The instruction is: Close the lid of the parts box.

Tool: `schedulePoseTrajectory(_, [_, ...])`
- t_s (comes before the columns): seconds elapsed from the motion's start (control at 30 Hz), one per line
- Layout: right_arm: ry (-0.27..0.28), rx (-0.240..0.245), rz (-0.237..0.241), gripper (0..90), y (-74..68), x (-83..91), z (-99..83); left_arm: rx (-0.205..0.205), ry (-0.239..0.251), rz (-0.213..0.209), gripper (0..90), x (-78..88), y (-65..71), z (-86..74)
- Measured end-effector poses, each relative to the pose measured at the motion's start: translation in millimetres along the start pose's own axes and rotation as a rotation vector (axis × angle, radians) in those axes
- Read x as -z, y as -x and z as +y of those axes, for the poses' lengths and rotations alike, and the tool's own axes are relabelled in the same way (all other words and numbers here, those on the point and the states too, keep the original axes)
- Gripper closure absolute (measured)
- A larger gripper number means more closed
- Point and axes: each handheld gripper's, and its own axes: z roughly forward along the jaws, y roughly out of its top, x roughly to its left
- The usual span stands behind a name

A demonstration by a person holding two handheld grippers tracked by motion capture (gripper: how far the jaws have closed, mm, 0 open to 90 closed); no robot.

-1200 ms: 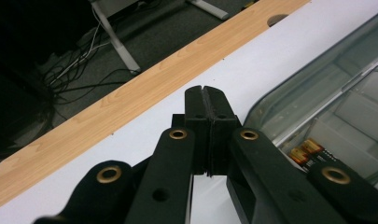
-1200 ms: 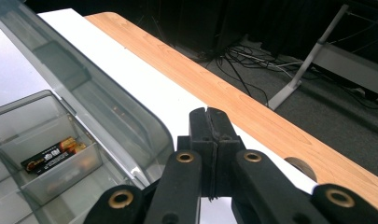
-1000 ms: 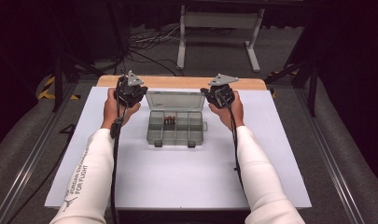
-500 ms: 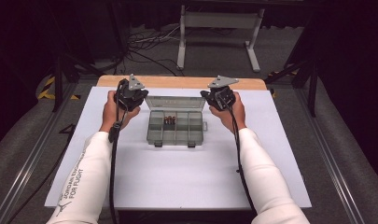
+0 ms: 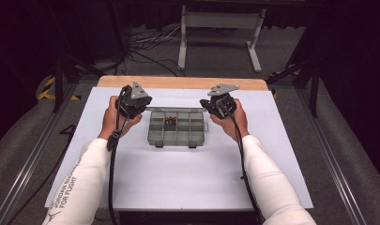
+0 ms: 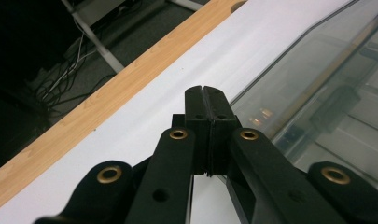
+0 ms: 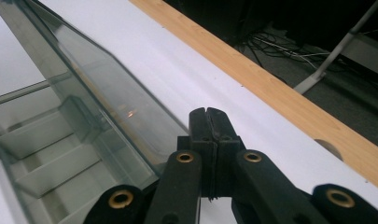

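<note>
- Left gripper [image 5: 140, 104]: sits just left of the box's far-left corner; jaws pressed flat together w/ nothing between them, seen plainly in the left gripper view [image 6: 206, 100].
- Box [image 5: 176, 129]: clear plastic organizer w/ dividers, mid-table on the white sheet [image 5: 178, 183], between the two hands. Lid [image 6: 317, 79] stands up at the far edge, thin and see-through.
- Small dark-red items [image 5: 171, 121] lie in a far-row compartment, approx. centre.
- Handling, as a judgement: box likely light, stiff but thin-walled; smooth plastic prob. slippery on the sheet, so it may skate if pushed from one side only. Lid will flex and swing on its hinge.
- Best hold: lid's free top edge near the corners, or the side walls; the near-edge latches [image 5: 192, 146] suit a pinch.
- Right gripper [image 5: 213, 104]: just right of the far-right corner; jaws likewise closed tight and empty, per the right gripper view [image 7: 206, 119].
</note>
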Motion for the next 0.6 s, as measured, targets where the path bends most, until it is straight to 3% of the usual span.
schedulePoseTrajectory(0.17, [-0.002,0.000,0.024,90.0,-3.9,3.6,-5.8,-0.039,0.002,-0.014,89.2,4.6,6.7,-6.0])
schedulePoseTrajectory(0.27, [0.004,0.005,0.040,90.0,-6.7,7.8,-8.2,-0.082,-0.018,-0.004,89.4,5.0,12.7,-11.5])
schedulePoseTrajectory(0.37, [0.016,-0.009,0.068,90.0,-10.1,11.5,-10.1,-0.078,-0.012,-0.020,89.4,6.9,15.7,-17.8])
schedulePoseTrajectory(0.53, [0.000,0.033,0.085,90.0,-21.4,14.5,-12.6,-0.077,0.000,-0.036,89.4,9.9,19.8,-24.4])
schedulePoseTrajectory(0.6, [0.008,0.061,0.065,90.0,-26.2,17.2,-14.2,-0.086,0.002,-0.022,89.4,11.8,22.4,-26.3])
